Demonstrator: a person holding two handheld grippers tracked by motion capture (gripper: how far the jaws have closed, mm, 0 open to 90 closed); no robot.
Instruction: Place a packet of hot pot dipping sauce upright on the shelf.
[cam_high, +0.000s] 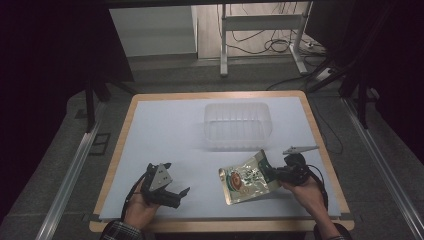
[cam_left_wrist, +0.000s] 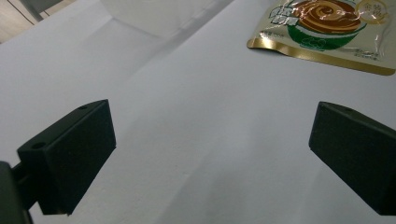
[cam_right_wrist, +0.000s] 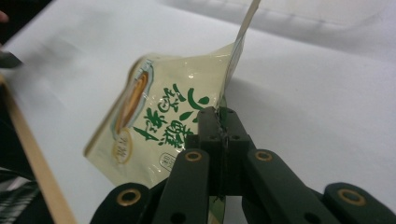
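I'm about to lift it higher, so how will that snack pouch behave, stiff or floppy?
Probably floppy: the pouch curls upward where the right tongs pinch its edge. Its thin, flat look suggests it is light. The glossy film may be slippery, so it could slide if the grip loosens.

My left gripper (cam_high: 176, 194): black body, grey three-cornered plate on top, blocky matte black jaws, small round hole in one jaw top. My right gripper (cam_right_wrist: 219, 122): black linkage arms, brass-ringed pivot holes, small dark screws near tips, grey plate, black cable looping by wrist. My left sleeve (cam_high: 119, 232): dark plaid cuff. Right sleeve (cam_high: 334, 233): dark.
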